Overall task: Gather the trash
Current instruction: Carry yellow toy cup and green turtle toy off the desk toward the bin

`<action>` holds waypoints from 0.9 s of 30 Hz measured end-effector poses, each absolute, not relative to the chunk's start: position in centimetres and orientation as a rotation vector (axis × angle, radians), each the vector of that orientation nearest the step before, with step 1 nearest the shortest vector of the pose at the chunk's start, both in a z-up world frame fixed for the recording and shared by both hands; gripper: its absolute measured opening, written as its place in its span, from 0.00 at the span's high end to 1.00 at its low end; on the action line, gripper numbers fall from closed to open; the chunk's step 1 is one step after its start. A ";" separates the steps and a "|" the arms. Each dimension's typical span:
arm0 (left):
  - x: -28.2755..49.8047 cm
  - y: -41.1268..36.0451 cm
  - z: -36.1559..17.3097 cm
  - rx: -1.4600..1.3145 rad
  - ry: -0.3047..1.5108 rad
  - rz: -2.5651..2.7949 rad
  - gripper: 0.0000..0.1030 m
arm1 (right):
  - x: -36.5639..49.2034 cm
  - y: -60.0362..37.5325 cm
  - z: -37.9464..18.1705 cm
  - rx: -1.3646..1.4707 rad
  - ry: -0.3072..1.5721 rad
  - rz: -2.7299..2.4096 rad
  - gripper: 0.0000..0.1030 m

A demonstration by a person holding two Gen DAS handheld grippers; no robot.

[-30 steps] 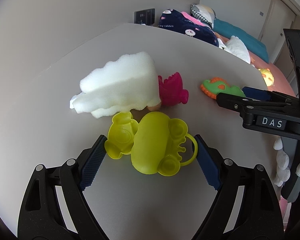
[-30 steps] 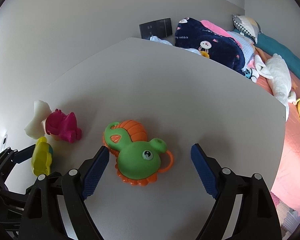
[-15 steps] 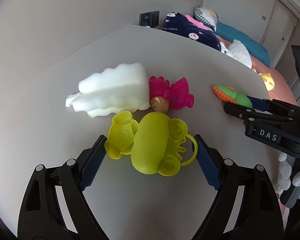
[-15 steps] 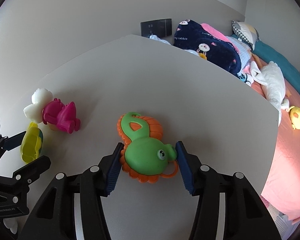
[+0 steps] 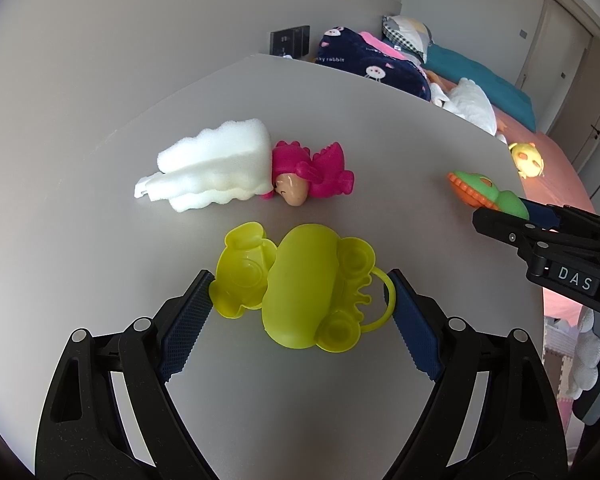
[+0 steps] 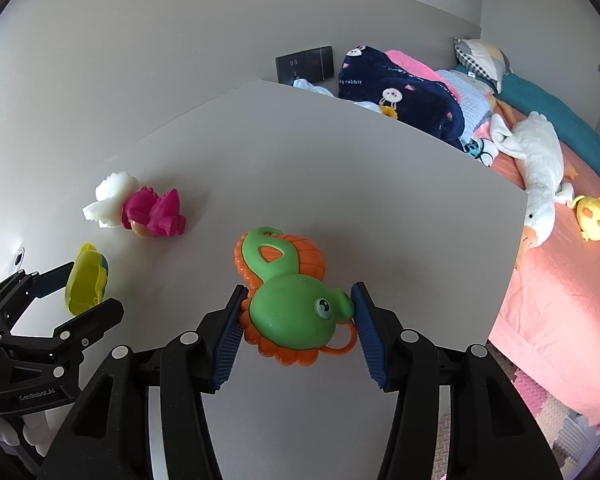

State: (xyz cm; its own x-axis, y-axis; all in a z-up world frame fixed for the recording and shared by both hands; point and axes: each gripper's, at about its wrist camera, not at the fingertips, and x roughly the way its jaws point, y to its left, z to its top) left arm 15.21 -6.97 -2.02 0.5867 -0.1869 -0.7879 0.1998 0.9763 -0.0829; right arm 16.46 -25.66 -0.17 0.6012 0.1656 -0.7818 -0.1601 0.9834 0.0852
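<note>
My left gripper (image 5: 300, 304) is shut on a yellow plastic toy (image 5: 300, 288), its blue pads against both sides, held above the grey table (image 5: 340, 128). My right gripper (image 6: 298, 320) is shut on a green and orange toy (image 6: 292, 304), also above the table. A white foam piece (image 5: 212, 172) lies on the table against a pink doll toy (image 5: 312, 176). The left gripper with the yellow toy (image 6: 85, 280) shows at the left of the right wrist view. The right gripper and green toy (image 5: 488, 192) show at the right of the left wrist view.
The table's right edge drops to a bed with a pink sheet (image 6: 560, 300), a navy blanket (image 6: 400, 92), a white plush goose (image 6: 536, 168) and a small yellow plush (image 6: 592, 216). A grey wall (image 5: 140, 40) with a dark socket plate (image 5: 290, 40) stands behind the table.
The right gripper closed on the green and orange toy and lifted it. The left gripper, still shut on the yellow toy, pulled back and up from the foam and pink doll.
</note>
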 end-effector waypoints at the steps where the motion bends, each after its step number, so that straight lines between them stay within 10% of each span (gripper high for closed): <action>1: 15.0 -7.1 -1.9 0.018 0.915 -0.228 0.19 | 16.1 -25.7 0.0 0.008 0.903 0.190 0.48; 27: 8.3 -12.0 0.7 0.039 0.872 -0.316 0.19 | 6.5 -29.5 3.4 0.018 0.829 0.151 0.48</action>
State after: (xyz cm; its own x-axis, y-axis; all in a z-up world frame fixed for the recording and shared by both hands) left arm 8.26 -11.99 0.73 0.6001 -0.2569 -0.7575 0.2882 0.9529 -0.0949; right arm 6.50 -29.49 3.44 0.6652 0.1409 -0.7333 -0.1265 0.9891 0.0753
